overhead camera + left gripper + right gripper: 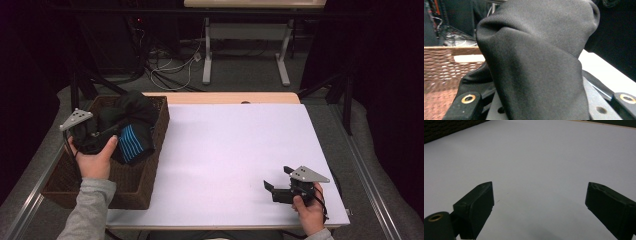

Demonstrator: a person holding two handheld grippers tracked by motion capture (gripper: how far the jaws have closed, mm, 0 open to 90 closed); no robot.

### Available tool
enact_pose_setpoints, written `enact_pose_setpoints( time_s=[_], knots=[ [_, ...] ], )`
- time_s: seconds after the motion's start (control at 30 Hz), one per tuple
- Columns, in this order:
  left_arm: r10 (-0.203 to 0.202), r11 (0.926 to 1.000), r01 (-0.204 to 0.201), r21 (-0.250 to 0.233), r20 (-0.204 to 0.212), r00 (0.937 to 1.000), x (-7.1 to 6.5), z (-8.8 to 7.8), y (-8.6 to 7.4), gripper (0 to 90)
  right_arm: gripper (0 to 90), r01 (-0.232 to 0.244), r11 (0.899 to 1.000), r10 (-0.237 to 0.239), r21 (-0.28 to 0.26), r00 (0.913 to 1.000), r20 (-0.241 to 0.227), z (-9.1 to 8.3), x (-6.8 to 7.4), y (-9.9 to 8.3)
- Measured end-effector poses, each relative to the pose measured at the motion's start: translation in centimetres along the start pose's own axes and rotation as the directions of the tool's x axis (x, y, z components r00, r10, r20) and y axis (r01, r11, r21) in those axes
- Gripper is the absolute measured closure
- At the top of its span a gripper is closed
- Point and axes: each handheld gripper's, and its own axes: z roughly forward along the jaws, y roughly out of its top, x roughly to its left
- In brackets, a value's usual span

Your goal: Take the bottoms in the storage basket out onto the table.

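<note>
The wide white rectangular table top (235, 150) is taking up most of the high view, with a pale wooden edge running along its far side. At its left edge a brown woven wicker basket (150, 165), rectangular and deep, is sitting partly over the table's side; its woven wall (439, 62) is also showing in the left gripper view.

A black fabric garment with a blue-striped patch (131, 131) is bunching above the basket's far right corner, lifted clear of the basket floor and hanging over the rim nearest the table. In the left gripper view the same dark cloth (536, 62) is rising straight up between the two jaws, folded into a thick ridge.

The left gripper (100, 136) is clenching on that garment, its jaws pinching the fold from both sides while the person's left hand (94, 161), in a grey sleeve, is gripping the handle over the basket.

The right gripper (278, 182) is resting low near the table's near right corner, well apart from the basket and the garment. Its jaws are standing wide apart with bare white table between them in the right gripper view (539, 202), grasping nothing. The person's right hand (309, 210) is holding it from behind.
</note>
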Motion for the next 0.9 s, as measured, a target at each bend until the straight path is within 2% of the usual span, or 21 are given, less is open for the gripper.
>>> enact_pose_setpoints(
  time_s=[0.4, 0.53, 0.9],
  knots=[
    [0.017, 0.9998, -0.017, -0.002, 0.069, 0.9975, -3.0, 2.5, 0.6, 72.3, 7.9, -0.006, 1.0, 0.006, -0.003, 1.0, -0.003, -0.1, 0.1, 0.0],
    [0.014, 0.9999, -0.014, -0.006, 0.096, 0.9953, -4.0, 3.2, 0.6, 72.3, 7.9, 0.007, 1.0, -0.007, 0.001, 1.0, 0.0, -0.2, 0.1, 0.0],
    [0.037, 0.9993, -0.035, -0.015, 0.135, 0.9901, -5.9, 4.7, 0.7, 72.3, 7.9, 0.013, 1.0, -0.013, -0.007, 0.9999, -0.004, -0.3, 0.2, 0.1]
  ],
)
